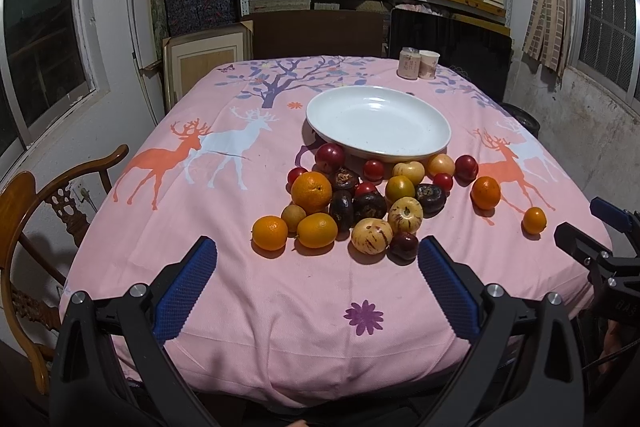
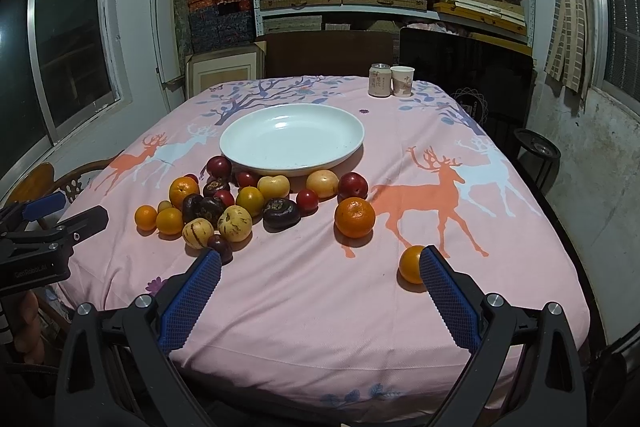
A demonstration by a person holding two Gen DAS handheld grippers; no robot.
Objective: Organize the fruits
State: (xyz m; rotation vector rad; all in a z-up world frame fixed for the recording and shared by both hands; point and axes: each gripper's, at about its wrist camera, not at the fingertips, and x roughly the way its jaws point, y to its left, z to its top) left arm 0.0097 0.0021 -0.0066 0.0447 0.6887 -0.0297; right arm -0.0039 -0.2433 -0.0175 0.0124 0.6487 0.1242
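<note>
Nearest the cameras, both hand-held tools hover over the front edge of the pink deer-print tablecloth (image 1: 280, 307). The left black two-finger gripper with blue ribbed pads (image 1: 318, 277) has its fingers spread wide and holds nothing; the right gripper of the same build (image 2: 320, 281) is likewise spread and empty.

Just off the right gripper's right finger, partly hidden behind its tip, lies a small stray orange citrus fruit (image 2: 411, 263). Further ahead of that gripper sits a larger round orange mandarin (image 2: 355, 217), apart from the rest.

Directly ahead of the left gripper lies the main heap: a pale yellow purple-streaked melon-like fruit (image 1: 372, 235), a dark red plum (image 1: 404, 246) and a small orange (image 1: 317, 229) at its front, with darker fruit, red plums and yellow ones packed behind.

Beyond the heap, touching its far side, is the wide white shallow ceramic plate (image 1: 320, 115), with nothing on it. Far back stand a small can and a paper cup (image 2: 402, 80).

The work appears to be at its very start: no fruit is gripped or plated. A sensible next move would be reaching forward, centring the fingers around one front fruit, and closing gently, since round fruit rolls easily.
</note>
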